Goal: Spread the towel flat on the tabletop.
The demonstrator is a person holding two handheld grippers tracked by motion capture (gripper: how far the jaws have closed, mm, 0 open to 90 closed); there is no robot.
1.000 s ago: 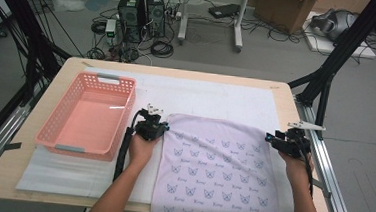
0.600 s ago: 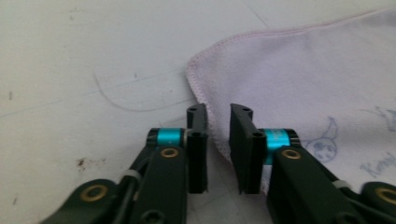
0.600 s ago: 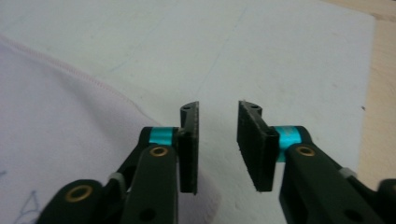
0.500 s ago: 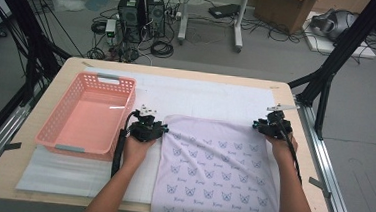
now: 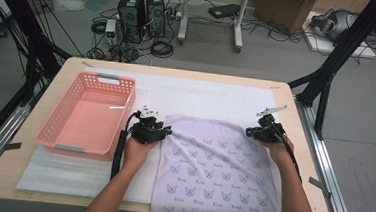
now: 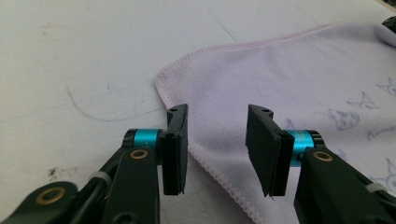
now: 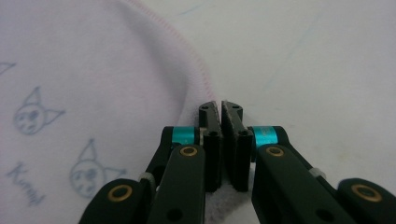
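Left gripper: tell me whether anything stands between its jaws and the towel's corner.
Nothing visible does. The left gripper has just been opening; its jaws straddle the hemmed corner of the lavender cat-print towel, pads clear of it. The right gripper is shut on the other far corner.

The near hem of the lilac cat-print cloth point(image 5: 216, 178) runs off the high view's bottom edge. In the right gripper view, black fingers point(image 7: 212, 140) hide the cloth edge they pinch. The small lettering printed under each cat is illegible.
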